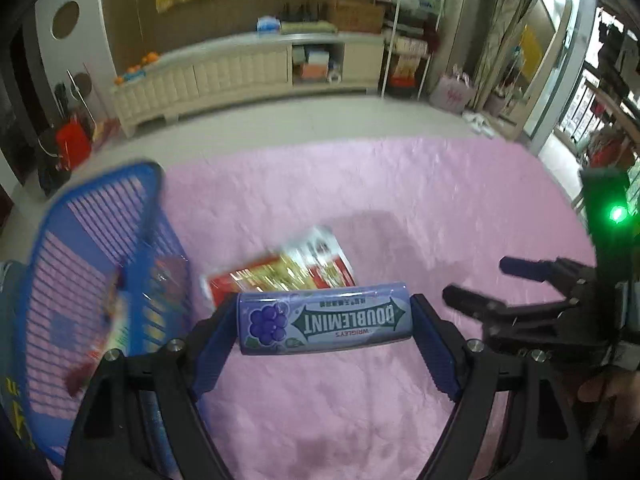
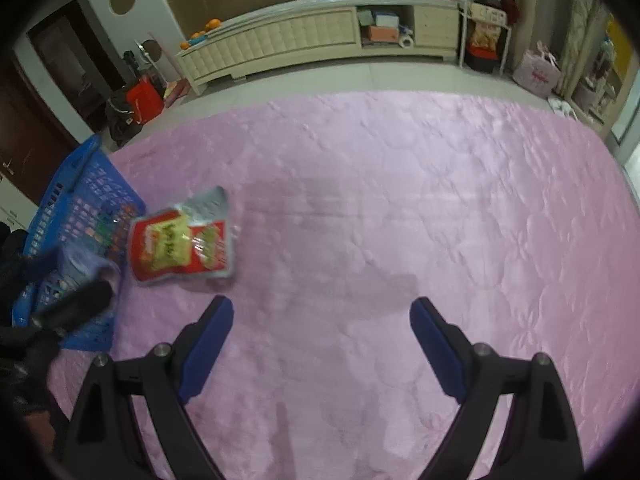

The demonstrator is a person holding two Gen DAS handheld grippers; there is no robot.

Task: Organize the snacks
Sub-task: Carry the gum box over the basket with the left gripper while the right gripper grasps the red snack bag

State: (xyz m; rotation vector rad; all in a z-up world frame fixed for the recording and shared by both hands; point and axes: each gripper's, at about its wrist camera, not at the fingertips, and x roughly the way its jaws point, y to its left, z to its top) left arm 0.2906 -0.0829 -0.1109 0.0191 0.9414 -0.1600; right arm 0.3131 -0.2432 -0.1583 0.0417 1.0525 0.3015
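My left gripper [image 1: 324, 320] is shut on a purple Doublemint gum box [image 1: 324, 319], held crosswise between the blue pads above the pink quilt. A red and yellow snack packet [image 1: 296, 270] lies on the quilt just beyond it; it also shows in the right wrist view [image 2: 182, 246]. A blue plastic basket [image 1: 60, 280] with several snacks in it stands at the left, also in the right wrist view [image 2: 80, 216]. My right gripper [image 2: 322, 320] is open and empty over bare quilt; it shows at the right of the left wrist view [image 1: 476, 284].
The pink quilt [image 2: 400, 200] covers the work surface and ends at a grey tiled floor. A long cream cabinet [image 2: 304, 36] stands against the far wall. A red bag [image 2: 144, 100] and dark bags sit on the floor at the far left.
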